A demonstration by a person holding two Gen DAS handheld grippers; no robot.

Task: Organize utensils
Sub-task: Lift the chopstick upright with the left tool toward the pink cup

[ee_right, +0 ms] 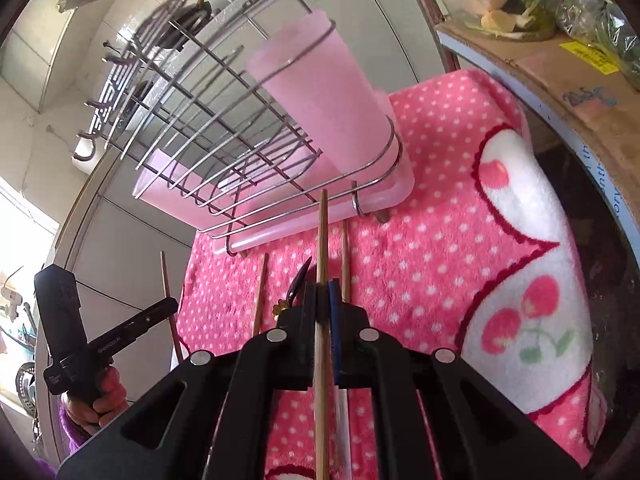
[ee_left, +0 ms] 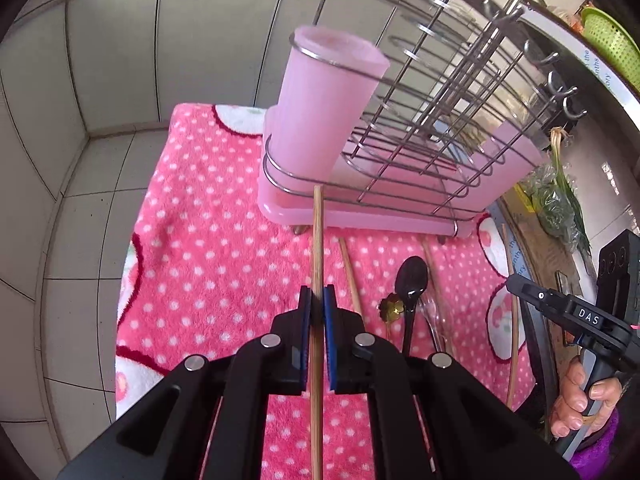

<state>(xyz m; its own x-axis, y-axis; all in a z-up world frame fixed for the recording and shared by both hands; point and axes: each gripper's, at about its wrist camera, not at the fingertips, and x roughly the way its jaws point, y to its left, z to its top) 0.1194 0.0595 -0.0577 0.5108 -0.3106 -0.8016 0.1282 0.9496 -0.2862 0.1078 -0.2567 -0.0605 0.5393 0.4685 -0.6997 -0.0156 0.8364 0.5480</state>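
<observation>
My left gripper (ee_left: 317, 296) is shut on a bamboo chopstick (ee_left: 317, 240) that points at the pink utensil cup (ee_left: 324, 100) in the wire dish rack (ee_left: 420, 136). My right gripper (ee_right: 323, 292) is shut on another bamboo chopstick (ee_right: 322, 240), aimed at the same pink cup (ee_right: 328, 92) and rack (ee_right: 224, 148). On the pink dotted towel (ee_left: 208, 248) lie loose chopsticks (ee_left: 350, 276), a black spoon (ee_left: 411, 280), a small gold flower-ended utensil (ee_left: 390, 306) and a clear plastic spoon (ee_left: 432, 316). Loose chopsticks (ee_right: 260, 292) and the black spoon (ee_right: 299, 280) also show in the right wrist view.
The rack stands on a pink drip tray (ee_left: 360, 216) against tiled walls (ee_left: 80, 120). A green basket (ee_left: 612, 44) and bagged greens (ee_left: 556, 200) lie to the right. A cardboard box (ee_right: 560, 64) with vegetables borders the towel (ee_right: 460, 240).
</observation>
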